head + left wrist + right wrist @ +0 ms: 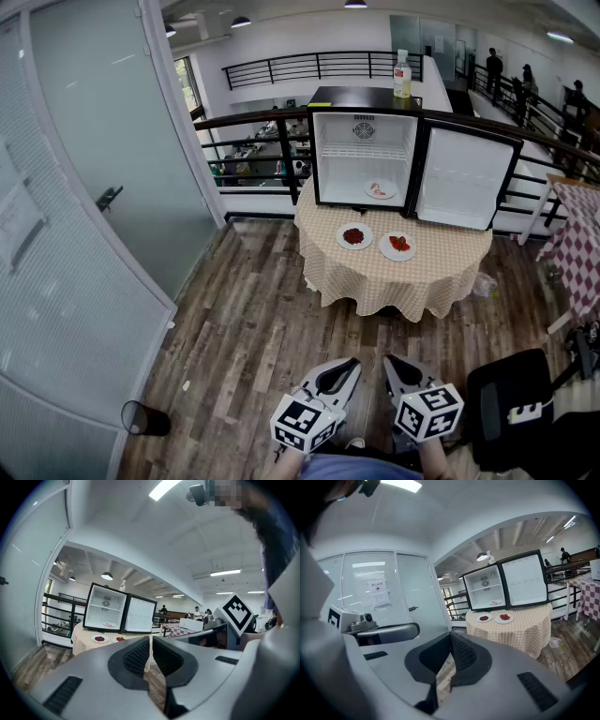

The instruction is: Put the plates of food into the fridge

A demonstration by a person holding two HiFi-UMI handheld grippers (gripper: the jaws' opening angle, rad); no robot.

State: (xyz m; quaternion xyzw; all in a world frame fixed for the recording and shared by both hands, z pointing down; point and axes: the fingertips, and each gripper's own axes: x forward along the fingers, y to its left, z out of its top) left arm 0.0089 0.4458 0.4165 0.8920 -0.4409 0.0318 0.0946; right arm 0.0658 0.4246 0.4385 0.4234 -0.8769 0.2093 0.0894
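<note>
The person stands well back from the round counter (403, 281) with its checked cloth, so the step in hand looks like the walk-up before a pickup. The left claw (350, 365) and the right claw (390, 360) hang low in front of the body, side by side, both clenched with nothing between the pads.

The fridge (366, 131) sits at the back of the counter with its door (459, 178) swung wide to the right. One plate (380, 189) already lies on the fridge floor, under the wire shelf. Two more wait on the cloth just in front of the opening: a plate with dark red food (354, 236) on the left and a plate with brighter red food (398, 246) beside it, close but apart.

To do this well, the person probably needs to close the gap across the wooden floor (253, 337) first, keeping clear of the black chair (506, 403) at the right. Each claw should be released before it reaches a plate, then brought in low and level to take the near rim. The left claw suits the dark red plate and the right claw the other. Carrying flat matters, since tilting could spill the food. Inside, each plate should land beside the one already there, not on it.
</note>
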